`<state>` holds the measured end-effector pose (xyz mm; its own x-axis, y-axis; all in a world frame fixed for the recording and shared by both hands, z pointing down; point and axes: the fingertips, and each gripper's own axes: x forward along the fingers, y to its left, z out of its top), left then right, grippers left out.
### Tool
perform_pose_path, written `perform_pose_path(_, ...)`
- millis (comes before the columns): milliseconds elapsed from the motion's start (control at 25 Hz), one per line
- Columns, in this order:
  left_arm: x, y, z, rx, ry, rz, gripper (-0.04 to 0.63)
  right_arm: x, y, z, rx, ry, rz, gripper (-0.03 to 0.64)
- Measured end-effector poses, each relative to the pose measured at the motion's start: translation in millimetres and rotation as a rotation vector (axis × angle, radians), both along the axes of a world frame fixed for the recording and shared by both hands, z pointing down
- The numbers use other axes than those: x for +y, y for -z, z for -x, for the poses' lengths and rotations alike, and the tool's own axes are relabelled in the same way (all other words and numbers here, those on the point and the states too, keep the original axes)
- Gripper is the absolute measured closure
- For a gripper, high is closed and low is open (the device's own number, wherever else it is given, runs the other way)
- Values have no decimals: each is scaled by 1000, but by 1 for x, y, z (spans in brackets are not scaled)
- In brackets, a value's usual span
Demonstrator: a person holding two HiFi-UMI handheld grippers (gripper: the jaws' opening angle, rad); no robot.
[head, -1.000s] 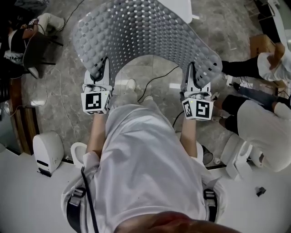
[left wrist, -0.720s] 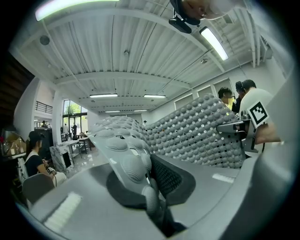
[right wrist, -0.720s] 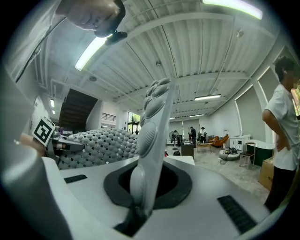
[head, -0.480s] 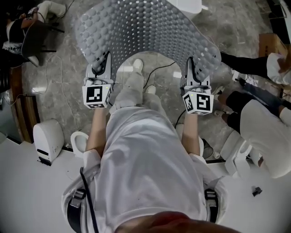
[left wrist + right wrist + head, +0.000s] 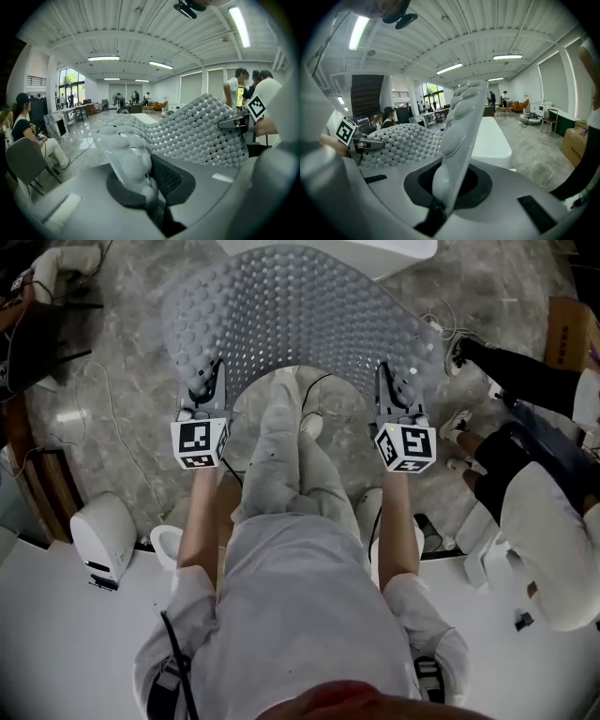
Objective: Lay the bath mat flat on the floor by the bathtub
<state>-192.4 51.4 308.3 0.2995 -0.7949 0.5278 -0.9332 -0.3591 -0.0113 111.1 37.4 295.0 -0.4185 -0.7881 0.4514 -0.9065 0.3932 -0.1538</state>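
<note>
Descent phase, by the look of it: bringing down a grey rubber bath mat [image 5: 291, 315] studded with round bumps and small holes. Not flat yet, arched in the air over the grey marble floor [image 5: 112, 399], out ahead of the person's legs, far edge toward the white bathtub [image 5: 394, 251]. Far edge possibly down already, hard to tell from here. Clamped at the near left corner by the left gripper [image 5: 210, 379], pinched almost closed on the mat's thin edge. Same story at the near right corner with the right gripper [image 5: 386, 379], squeezed tight on the rim with the mat upright in its bite. Next up, probably: sinking both hands evenly and keeping the corners spread wide to avoid folds. Then setting the far edge alongside the tub first and rolling the rest down toward the feet. Worth minding the black cable [image 5: 317, 382] trailing on the floor underneath, a likely lump under the mat. Letting go only with both corners down on the marble.
</note>
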Motion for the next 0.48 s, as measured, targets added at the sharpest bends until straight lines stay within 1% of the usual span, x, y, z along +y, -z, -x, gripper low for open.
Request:
perform_pose_path(120,-17,-46,1,-10,-11,54,578,-19,-49,5,12,2,61,598)
perform_pose_path(240,-30,-97,-8,-17,-28,98,578,-33,-100,2,32,9,114,598)
perform_pose_path(360,-46,-155,-14,-22,-43,151,578,-51,-159,2,60,22,171,598)
perform_pose_path(480,-66,-222,-8,-25,-49,216,578,-72,-228,10,72,33,240,598)
